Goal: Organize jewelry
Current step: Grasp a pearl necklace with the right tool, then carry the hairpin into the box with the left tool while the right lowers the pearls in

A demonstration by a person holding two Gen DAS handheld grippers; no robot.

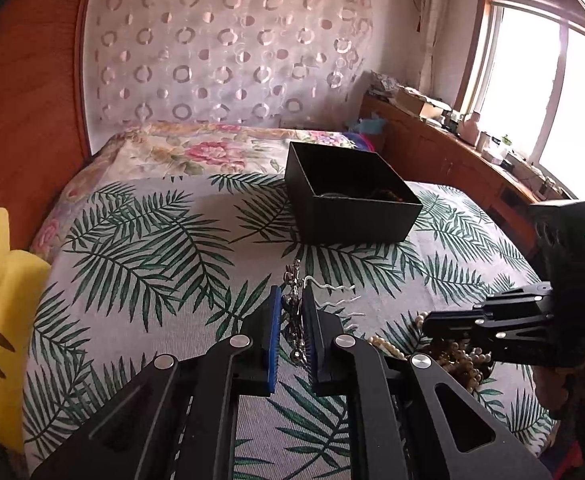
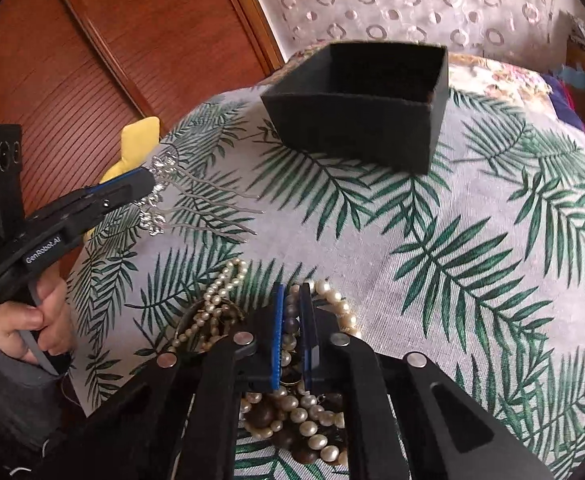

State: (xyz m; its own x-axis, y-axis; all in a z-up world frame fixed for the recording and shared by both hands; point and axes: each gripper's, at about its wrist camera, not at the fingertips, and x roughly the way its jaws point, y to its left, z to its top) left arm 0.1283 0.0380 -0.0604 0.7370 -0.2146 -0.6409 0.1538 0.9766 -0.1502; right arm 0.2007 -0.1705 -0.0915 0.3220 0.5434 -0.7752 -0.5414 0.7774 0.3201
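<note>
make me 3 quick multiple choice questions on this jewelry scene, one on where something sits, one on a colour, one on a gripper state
1. Where is the black box relative to the pearl necklaces?
A. farther up the bed, apart from them
B. on top of them
C. on the floor

2. What colour are the pads on the gripper fingers?
A. red
B. blue
C. white

3. What is the left gripper doing?
A. hanging open
B. shut on the silver hair comb
C. resting inside the box

Answers:
1 A, bare leaf-print bedspread separates them.
2 B, blue strips line the fingers.
3 B, the comb's ornate top is pinched, prongs sticking out.
</note>
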